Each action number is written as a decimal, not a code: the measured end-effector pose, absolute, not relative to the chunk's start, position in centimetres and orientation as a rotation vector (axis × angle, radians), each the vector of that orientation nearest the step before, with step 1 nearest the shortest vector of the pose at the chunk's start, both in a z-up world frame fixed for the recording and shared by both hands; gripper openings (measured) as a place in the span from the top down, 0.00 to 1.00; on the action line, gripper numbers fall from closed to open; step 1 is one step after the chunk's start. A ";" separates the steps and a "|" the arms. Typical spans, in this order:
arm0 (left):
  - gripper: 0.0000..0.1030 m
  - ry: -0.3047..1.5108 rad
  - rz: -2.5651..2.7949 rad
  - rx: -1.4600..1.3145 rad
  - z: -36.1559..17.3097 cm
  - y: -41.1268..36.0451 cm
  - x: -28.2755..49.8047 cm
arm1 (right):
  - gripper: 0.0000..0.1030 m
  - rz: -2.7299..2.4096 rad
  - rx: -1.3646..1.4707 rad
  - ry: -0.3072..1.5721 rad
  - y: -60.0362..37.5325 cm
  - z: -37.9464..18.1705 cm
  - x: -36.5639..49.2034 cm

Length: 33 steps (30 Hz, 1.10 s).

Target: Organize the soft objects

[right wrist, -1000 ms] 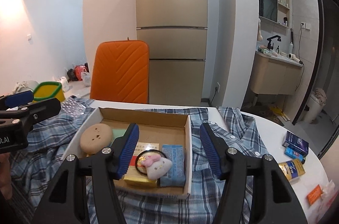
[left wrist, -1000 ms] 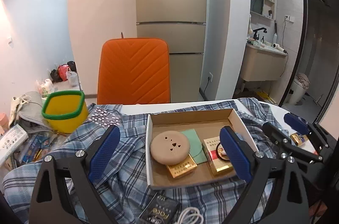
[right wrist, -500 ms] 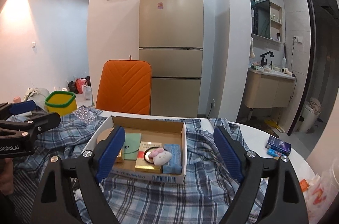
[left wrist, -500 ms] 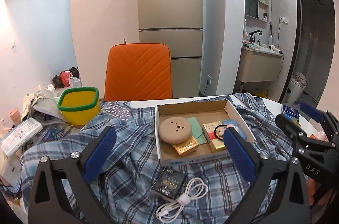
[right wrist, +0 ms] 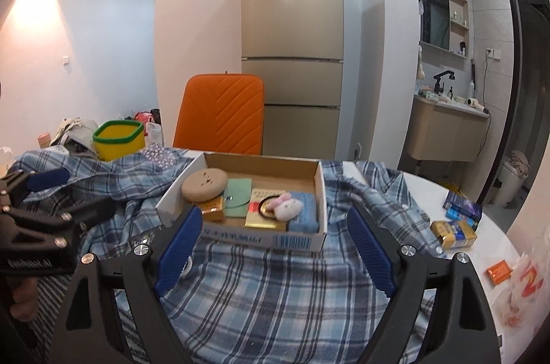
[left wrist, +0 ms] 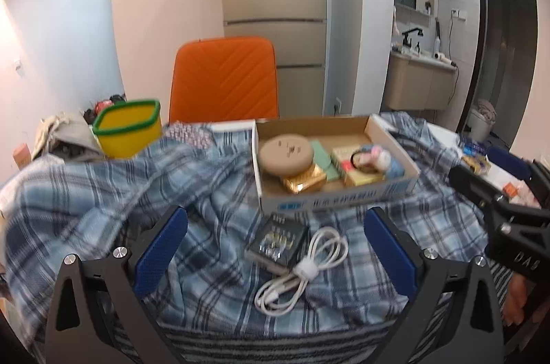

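Plaid shirt [left wrist: 213,192] covers most of the table top, rumpled, w/ white table [right wrist: 495,216] bare only at the right edge. Nearest in left view: left gripper [left wrist: 275,247] w/ blue pads spread wide, nothing between them but shirt fabric; it hangs over a dark packet [left wrist: 276,242] and a coiled white cable [left wrist: 302,271], both lying on the shirt, touching each other. Right gripper [right wrist: 273,248] also wide apart, empty, over shirt just in front of the box.

Next back: cardboard box [right wrist: 261,240] sits on the shirt. Inside, left to right: tan round pad [right wrist: 204,185] resting partly on a gold pack [right wrist: 213,212], green pouch [right wrist: 237,197], yellow pack [right wrist: 264,211] w/ a black hair tie and pink-white plush bunny [right wrist: 287,205] on top, blue sponge [right wrist: 304,209] at the right wall, bunny leaning on it.

Right of shirt on bare table: small packs [right wrist: 453,231], orange sachet [right wrist: 498,271]. Left, behind the shirt: yellow bin w/ green rim [right wrist: 118,140], beside a heap of cloth.

Farther: orange chair [right wrist: 220,114] at the table's far side, beige fridge [right wrist: 292,37] behind it, washbasin nook at right
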State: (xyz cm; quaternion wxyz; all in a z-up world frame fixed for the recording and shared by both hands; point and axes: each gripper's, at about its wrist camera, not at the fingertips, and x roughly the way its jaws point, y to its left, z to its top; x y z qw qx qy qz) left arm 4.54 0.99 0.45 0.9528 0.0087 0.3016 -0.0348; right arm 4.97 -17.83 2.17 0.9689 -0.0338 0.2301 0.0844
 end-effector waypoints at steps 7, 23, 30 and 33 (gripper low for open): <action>0.01 0.667 -0.070 0.023 -2.0 1.5 4.7 | 0.15 0.185 -0.084 0.499 -17.1 0.8 5.1; 0.01 0.698 -0.028 -0.012 -2.7 5.2 3.3 | 0.15 0.279 -0.087 0.657 -14.6 -0.2 7.1; 0.01 0.717 -0.041 -0.054 -3.2 6.0 3.6 | 0.35 0.375 -0.096 0.784 -11.4 -2.2 8.9; 0.01 0.723 -0.043 -0.042 -3.5 5.8 3.6 | 0.51 0.405 -0.088 0.861 -10.5 -3.4 10.0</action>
